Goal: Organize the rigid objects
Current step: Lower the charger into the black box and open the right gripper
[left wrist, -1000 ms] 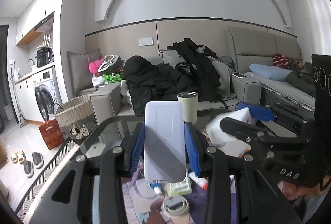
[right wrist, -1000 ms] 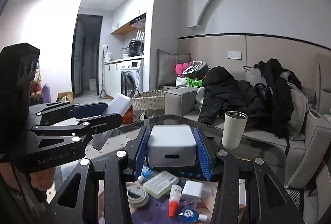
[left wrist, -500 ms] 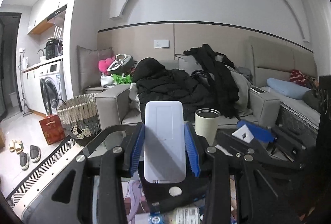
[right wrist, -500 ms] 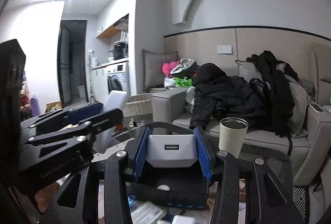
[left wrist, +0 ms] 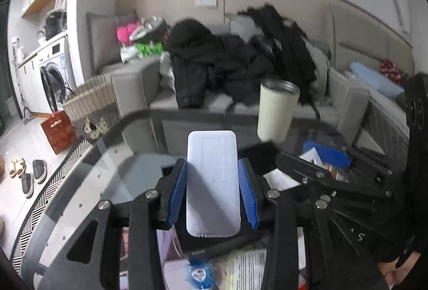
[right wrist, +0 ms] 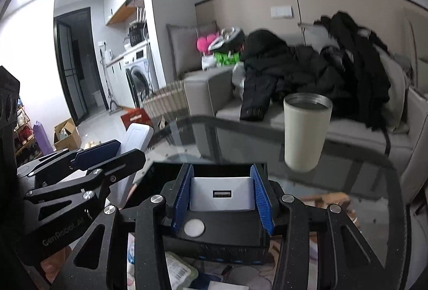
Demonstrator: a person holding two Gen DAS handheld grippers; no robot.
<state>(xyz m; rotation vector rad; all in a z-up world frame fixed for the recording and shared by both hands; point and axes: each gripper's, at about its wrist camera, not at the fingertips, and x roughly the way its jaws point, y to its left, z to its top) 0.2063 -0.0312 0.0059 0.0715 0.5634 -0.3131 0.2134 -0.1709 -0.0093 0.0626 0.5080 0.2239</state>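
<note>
My left gripper (left wrist: 212, 188) is shut on a flat white power bank (left wrist: 212, 183), held above a glass table (left wrist: 112, 177). My right gripper (right wrist: 222, 193) is shut on a white USB charger block (right wrist: 222, 193) and holds it over a black box (right wrist: 214, 231) with a white round button and blue lights. The right gripper shows at the right of the left wrist view (left wrist: 321, 156). The left gripper with the power bank shows at the left of the right wrist view (right wrist: 107, 153). Both grippers are side by side, close to each other.
A cream tumbler (right wrist: 306, 132) stands on the glass table at the far side. Small items and packets (left wrist: 240, 268) lie below the grippers. A grey sofa (left wrist: 139, 83) piled with black coats stands behind. A wicker basket (left wrist: 91, 97) and washing machine (left wrist: 53, 78) are at the left.
Both grippers tilted down and moved forward with their objects still held. The black box now sits right under the charger block, and the tumbler looks closer.
</note>
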